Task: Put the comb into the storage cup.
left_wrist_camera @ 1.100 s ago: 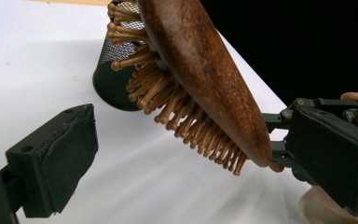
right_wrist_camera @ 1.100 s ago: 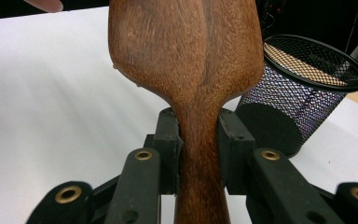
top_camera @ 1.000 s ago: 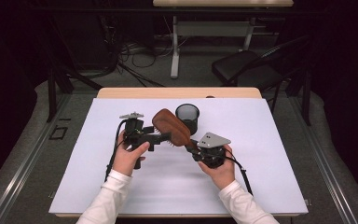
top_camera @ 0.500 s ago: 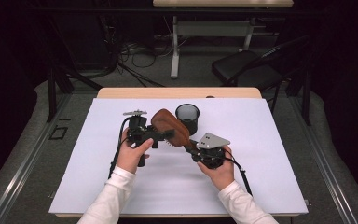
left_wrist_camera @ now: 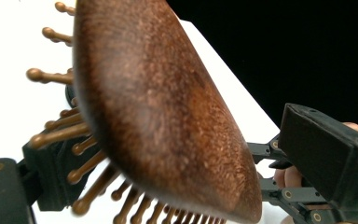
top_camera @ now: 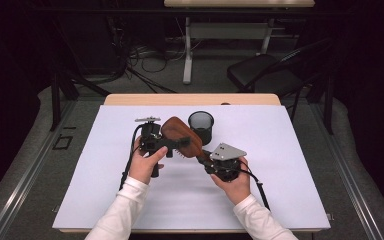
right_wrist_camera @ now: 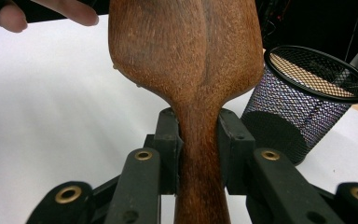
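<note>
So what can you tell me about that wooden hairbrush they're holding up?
The hairbrush looks like dark reddish-brown wood with a speckled grain: a broad oval head narrowing into a slim handle. Lighter brown, ball-tipped bristles stick out from its underside. It is held above the white table, back upward, head toward the person's left, near a black mesh cup. The right gripper clamps the handle between its fingers. The left gripper is at the head, its fingers having just been closing around it.
</note>
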Available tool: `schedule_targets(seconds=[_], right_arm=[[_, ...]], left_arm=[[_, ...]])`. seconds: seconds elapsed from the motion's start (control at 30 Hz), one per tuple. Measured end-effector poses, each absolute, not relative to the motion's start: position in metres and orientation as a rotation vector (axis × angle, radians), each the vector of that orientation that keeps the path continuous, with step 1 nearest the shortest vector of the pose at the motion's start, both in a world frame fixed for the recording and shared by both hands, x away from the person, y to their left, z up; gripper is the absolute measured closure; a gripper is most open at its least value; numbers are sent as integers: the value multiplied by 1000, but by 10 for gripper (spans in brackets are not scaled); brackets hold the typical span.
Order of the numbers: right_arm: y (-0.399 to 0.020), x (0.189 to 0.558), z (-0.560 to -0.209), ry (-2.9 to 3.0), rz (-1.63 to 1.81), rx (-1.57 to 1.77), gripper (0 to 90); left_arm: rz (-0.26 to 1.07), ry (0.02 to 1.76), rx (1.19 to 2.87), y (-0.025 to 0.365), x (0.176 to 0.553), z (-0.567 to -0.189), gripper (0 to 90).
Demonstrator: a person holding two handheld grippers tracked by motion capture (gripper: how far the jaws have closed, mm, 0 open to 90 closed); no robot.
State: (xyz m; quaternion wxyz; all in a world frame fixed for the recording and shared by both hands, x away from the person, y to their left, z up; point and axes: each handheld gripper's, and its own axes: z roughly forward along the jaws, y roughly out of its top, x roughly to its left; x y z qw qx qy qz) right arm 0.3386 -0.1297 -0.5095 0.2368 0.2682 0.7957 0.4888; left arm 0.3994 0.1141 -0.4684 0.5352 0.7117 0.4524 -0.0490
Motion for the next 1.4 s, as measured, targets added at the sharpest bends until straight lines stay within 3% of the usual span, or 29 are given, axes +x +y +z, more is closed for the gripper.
schedule_targets(seconds=[1.1, 1.4], right_arm=[[-127, 336, -513, 2157, 1336, 723, 721], [-127, 336, -516, 2153, 1322, 710, 722]], left_arm=[[-148, 1125, 1622, 113, 405, -471, 165], [-167, 1162, 1599, 116, 406, -473, 267]])
